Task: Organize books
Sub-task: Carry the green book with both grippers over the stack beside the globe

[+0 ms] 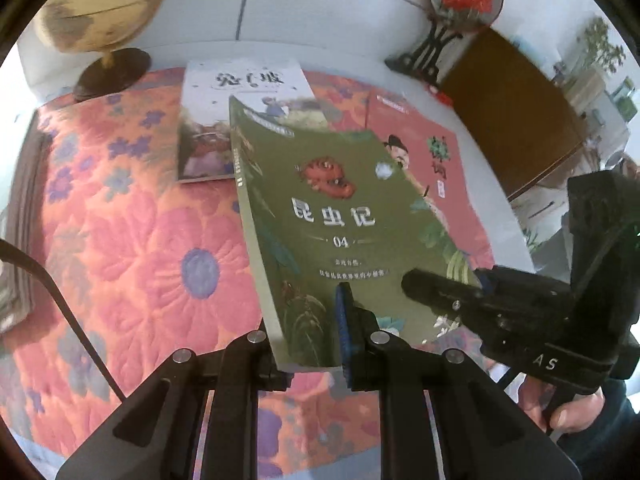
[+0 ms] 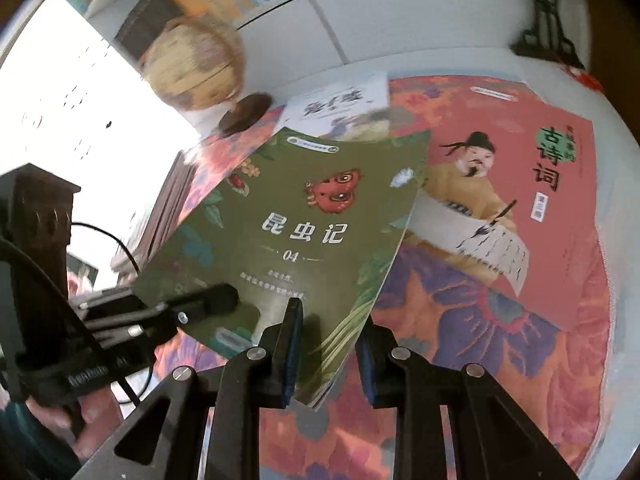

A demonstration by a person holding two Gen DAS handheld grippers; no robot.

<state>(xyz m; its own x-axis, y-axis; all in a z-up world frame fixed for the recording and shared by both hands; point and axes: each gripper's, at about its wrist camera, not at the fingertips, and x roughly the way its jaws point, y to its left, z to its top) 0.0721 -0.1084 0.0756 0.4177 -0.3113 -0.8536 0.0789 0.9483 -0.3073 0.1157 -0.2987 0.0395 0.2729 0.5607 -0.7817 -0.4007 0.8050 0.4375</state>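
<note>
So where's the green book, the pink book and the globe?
Green book [image 1: 320,216]: left wrist view, middle of its front cover.
Pink book [image 2: 520,200]: right wrist view, bare cover beside the painted man.
Globe [image 1: 100,4]: left wrist view, on the tan ball.

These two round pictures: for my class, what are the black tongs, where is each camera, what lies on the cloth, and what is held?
A person holds a hand tool with two fingers in each hand; a wide-angle camera on each looks along its fingers. One picture is from the left gripper, the other from the right gripper. Both are shut on the near edge of the green book, lifted and tilted. On the flowered cloth lie a white book and a pink book. A globe stands behind.
</note>
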